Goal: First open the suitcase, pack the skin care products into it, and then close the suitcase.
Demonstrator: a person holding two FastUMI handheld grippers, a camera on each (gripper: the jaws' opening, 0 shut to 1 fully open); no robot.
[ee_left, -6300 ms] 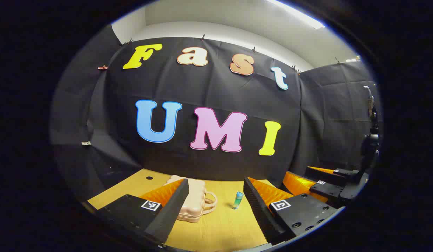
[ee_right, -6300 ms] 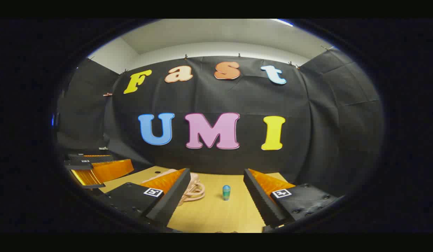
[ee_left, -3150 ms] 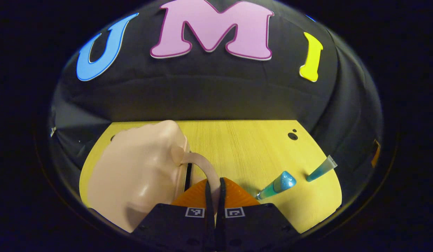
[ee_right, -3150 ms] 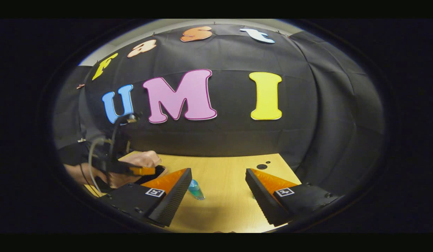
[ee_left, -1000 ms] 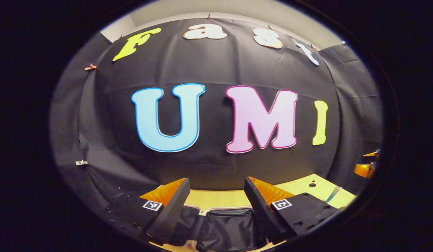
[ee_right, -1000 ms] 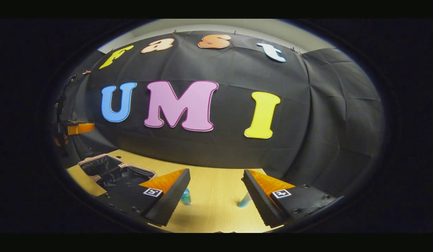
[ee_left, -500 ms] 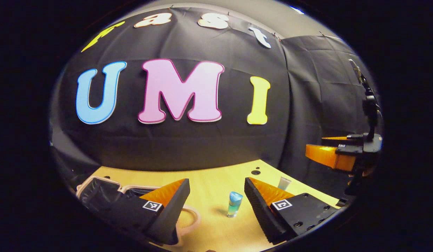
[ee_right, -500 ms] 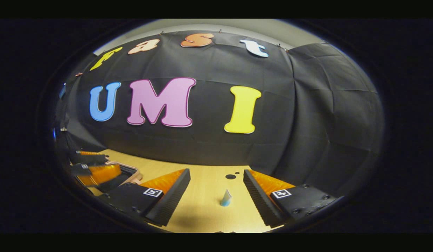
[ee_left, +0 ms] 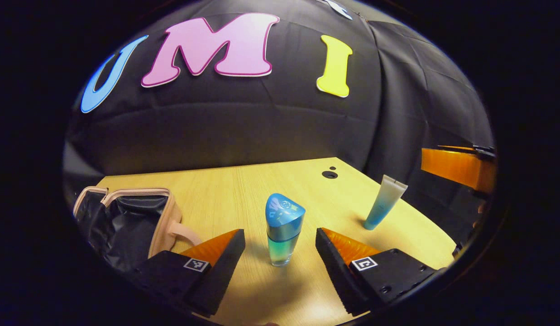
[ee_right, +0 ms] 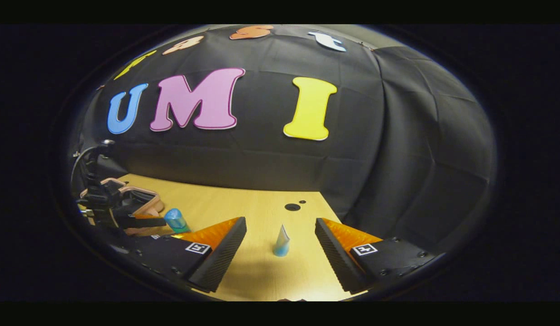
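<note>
Open suitcase at the table's left edge; both grippers empty, fingers spread wide.
Left gripper frames the upright bottle; right gripper frames the tube, apparently standing cap-down, toward the right edge.

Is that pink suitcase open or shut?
Open: the suitcase shows its dark lining inside the pink rim, with nothing visibly packed.
</note>
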